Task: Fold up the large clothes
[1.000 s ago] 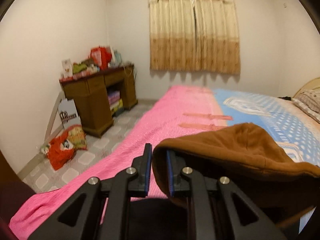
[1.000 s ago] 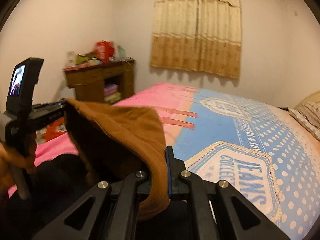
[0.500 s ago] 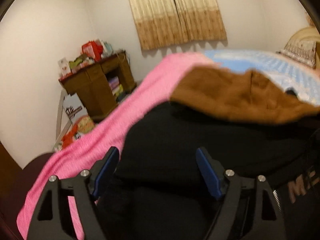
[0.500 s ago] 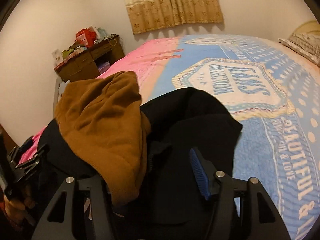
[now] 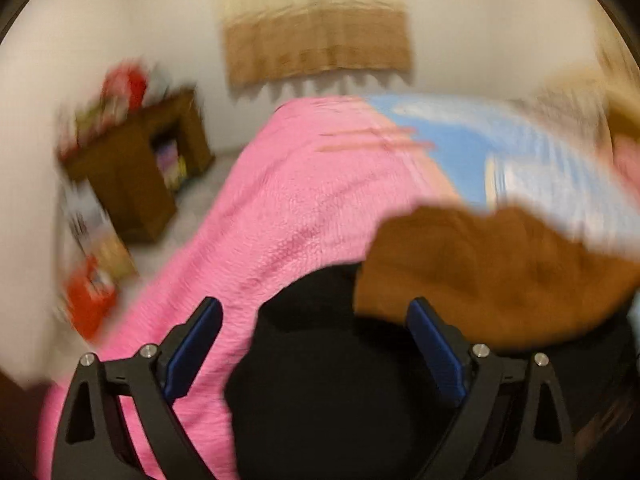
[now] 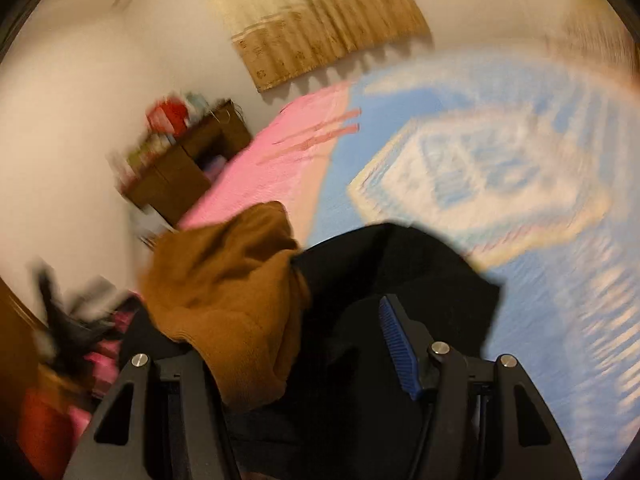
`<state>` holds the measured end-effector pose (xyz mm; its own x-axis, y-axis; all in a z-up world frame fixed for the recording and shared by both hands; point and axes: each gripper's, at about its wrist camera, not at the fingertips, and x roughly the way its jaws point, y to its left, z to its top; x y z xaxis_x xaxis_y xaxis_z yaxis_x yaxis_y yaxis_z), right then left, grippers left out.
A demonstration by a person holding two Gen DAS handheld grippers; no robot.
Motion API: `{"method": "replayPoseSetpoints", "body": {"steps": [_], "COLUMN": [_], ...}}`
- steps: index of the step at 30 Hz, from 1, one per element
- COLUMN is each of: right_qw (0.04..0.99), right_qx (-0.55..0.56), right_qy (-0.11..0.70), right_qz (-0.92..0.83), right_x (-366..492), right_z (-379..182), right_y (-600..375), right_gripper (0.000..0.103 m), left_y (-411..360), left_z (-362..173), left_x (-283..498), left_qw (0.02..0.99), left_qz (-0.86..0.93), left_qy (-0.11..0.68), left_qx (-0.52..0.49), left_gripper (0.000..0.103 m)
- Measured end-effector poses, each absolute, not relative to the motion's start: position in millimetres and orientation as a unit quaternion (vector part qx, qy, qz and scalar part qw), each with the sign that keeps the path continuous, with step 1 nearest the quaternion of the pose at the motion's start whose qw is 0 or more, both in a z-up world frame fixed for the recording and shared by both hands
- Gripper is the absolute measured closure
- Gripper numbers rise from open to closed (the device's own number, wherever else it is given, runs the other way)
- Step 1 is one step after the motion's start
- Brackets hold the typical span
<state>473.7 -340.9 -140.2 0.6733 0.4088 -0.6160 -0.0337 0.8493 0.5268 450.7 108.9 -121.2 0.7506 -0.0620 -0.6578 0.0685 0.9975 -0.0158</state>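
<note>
Garment [image 5: 328,392]: black, large, with a brown hood [image 5: 492,276] lying bunched on top of it; it is resting on the near edge of the bed, straddling the pink blanket [image 5: 304,200] and the blue printed bedspread [image 6: 540,280]. In the right wrist view the hood [image 6: 236,300] is draping over the black cloth [image 6: 400,264] on its left side.

Left gripper [image 5: 316,348]: blue-padded fingers [image 5: 196,344] are standing spread wide above the black cloth, gripping nothing.

Right gripper [image 6: 304,344]: also spread; the right finger's pad [image 6: 396,344] is showing clear, while the left one is sitting hidden under a fold of the hood, possibly touching it.

Surroundings, blurred by motion: wooden desk [image 5: 136,164] with clutter on top, standing against the wall left of the bed; tan curtain [image 5: 316,24] hanging on the far wall; red bag [image 5: 86,304] on the floor.
</note>
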Motion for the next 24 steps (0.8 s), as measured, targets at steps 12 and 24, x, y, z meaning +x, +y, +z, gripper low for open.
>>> {"method": "replayPoseSetpoints", "body": {"steps": [12,24], "right_qw": [0.898,0.913], "right_qx": [0.004,0.09], "right_qy": [0.411,0.33], "right_qz": [0.157,0.224], "right_x": [465,473], "right_z": [-147,-124], "right_y": [-303,-302], "right_gripper": [0.042,0.037], "left_y": [94,37], "left_z": [-142,-168], "left_x": [455,463], "left_qw": [0.9,0.878], "left_qz": [-0.122,-0.153], "left_qy": [0.397,0.436], "left_qx": [-0.134,-0.127], "left_gripper": [0.008,0.041]}}
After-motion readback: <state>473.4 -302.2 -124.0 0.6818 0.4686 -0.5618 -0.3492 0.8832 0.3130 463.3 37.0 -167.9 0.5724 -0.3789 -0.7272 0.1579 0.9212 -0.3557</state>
